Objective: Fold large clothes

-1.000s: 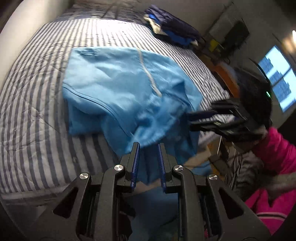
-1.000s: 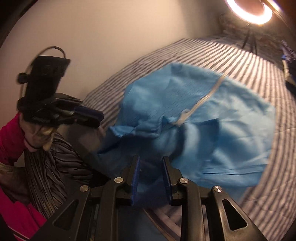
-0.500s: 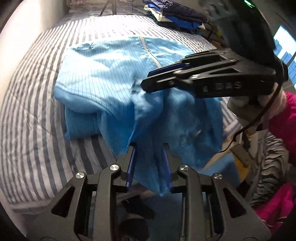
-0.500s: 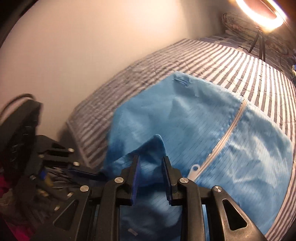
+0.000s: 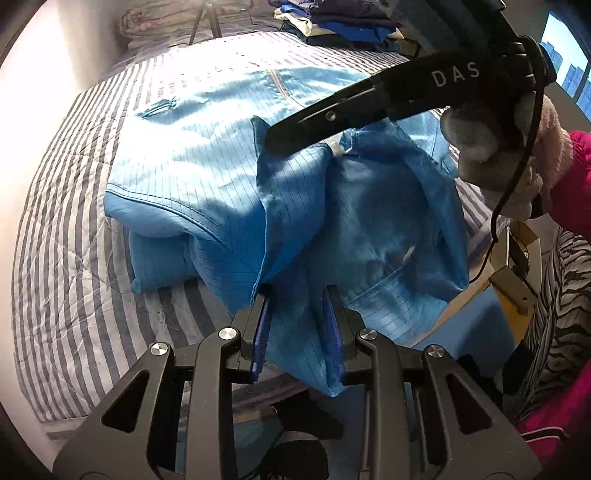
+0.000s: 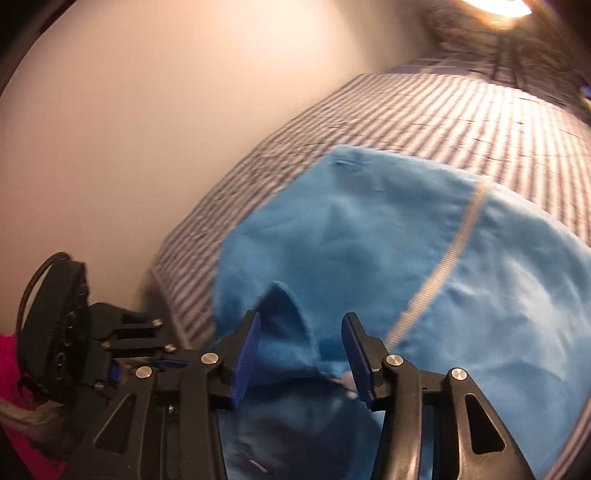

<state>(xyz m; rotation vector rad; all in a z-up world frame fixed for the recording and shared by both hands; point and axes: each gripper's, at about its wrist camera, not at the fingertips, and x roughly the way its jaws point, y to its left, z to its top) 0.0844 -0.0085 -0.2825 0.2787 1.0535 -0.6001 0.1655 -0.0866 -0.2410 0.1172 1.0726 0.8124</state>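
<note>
One blue garment [image 5: 207, 177] lay spread over the striped bedcover [image 5: 74, 229], straight ahead of both grippers, its single pale zipper [image 6: 454, 258] running away from the right gripper toward the far side of the bed. The near portion of the garment was folded up and bunched — it hung off the bed edge toward the left gripper [image 5: 297, 325].

The left gripper's two blue-padded fingers [image 5: 260, 332] stood apart with a hanging fold of the blue cloth passing between them; the pads did not look pressed together on it, so the grip read as loosened, though whether either pad was still pinching the cloth could not be told. In the left wrist view, the right gripper [image 5: 269, 142] reached in from the upper right, above and ahead of the left one, its tip over a raised peak of the fabric.

In the right wrist view the picture was somewhat blurred. The right gripper's two fingers [image 6: 247, 350] were spread wide, and a small upright flap of the garment stood in the gap between them, touching neither pad clearly — released, by the look of it. The left gripper [image 6: 122, 332] showed low and to the left of the right one, beside the bed's corner.

Beyond the garment, at the far end of the bed from the left gripper, sat one stack of folded clothes [image 5: 340, 22]. One ring light [image 6: 495, 5] glowed above and ahead of the right gripper.
</note>
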